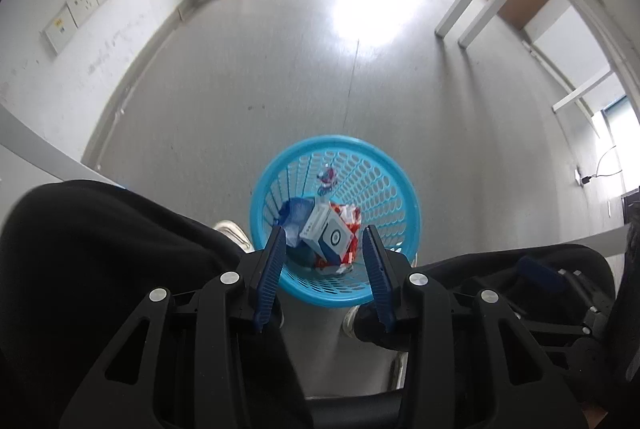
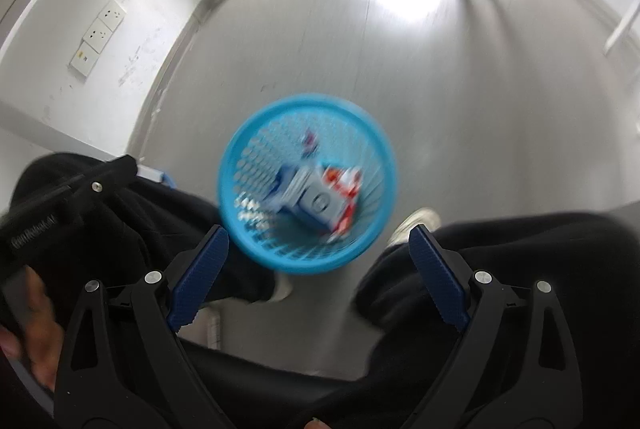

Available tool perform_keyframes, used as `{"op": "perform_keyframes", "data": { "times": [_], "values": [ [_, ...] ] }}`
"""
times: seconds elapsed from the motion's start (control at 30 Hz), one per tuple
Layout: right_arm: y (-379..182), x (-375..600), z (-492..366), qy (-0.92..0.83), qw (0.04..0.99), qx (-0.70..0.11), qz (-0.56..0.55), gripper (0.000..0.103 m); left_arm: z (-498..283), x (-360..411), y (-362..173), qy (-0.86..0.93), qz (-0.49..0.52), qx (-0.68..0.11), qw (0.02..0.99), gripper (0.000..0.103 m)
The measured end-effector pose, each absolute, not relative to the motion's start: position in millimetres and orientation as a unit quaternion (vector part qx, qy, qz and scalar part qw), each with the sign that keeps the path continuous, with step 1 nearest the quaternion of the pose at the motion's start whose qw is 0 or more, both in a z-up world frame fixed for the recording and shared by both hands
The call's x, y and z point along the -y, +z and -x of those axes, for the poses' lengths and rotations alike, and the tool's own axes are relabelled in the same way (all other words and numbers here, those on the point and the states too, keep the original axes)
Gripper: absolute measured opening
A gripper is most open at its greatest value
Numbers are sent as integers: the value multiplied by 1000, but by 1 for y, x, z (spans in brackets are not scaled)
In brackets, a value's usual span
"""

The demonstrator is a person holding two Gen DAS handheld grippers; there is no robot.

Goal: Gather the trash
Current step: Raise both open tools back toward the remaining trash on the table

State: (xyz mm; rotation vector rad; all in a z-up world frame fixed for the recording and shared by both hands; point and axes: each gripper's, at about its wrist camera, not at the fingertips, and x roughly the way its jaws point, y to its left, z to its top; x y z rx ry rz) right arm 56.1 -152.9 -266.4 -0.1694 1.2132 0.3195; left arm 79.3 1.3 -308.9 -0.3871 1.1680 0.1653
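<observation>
A blue mesh wastebasket [image 1: 394, 185] stands on the grey floor between the person's feet. It holds a white and blue box [image 1: 328, 235], a red and white wrapper [image 1: 349, 217], a blue bag [image 1: 294, 215] and a small wrapper [image 1: 327, 178]. My left gripper [image 1: 325, 239] is open and empty, hanging above the basket's near rim. The right wrist view is blurred; the basket [image 2: 240, 157] shows with the box [image 2: 316, 203] inside. My right gripper [image 2: 318, 237] is wide open and empty above the basket's near edge.
The person's black-trousered legs [image 1: 100, 249] flank the basket, with shoes [image 2: 416, 223] beside it. A white wall with sockets [image 1: 80, 7] runs along the left. White table legs [image 1: 460, 9] stand at the far right. The left gripper body [image 2: 60, 205] shows in the right wrist view.
</observation>
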Motion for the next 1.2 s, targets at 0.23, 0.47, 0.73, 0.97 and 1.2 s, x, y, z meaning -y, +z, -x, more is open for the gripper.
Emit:
{"op": "perform_keyframes", "data": {
  "times": [0.23,0.47,0.73,0.97,1.2],
  "values": [
    [-224,175,-27,179,826,-531,52,90,-52,12,-267,70,127,-503,852,47],
    [-188,186,3,199,836,-509,51,94,-21,14,-218,52,100,-454,884,62],
    [-149,193,37,216,857,-465,57,94,19,1,-196,54,103,-420,900,87],
    [-104,194,71,233,878,-411,79,94,44,4,-166,35,93,-382,919,97],
    [-58,196,88,247,894,-366,80,94,59,14,-125,35,34,-338,940,97]
  ]
}}
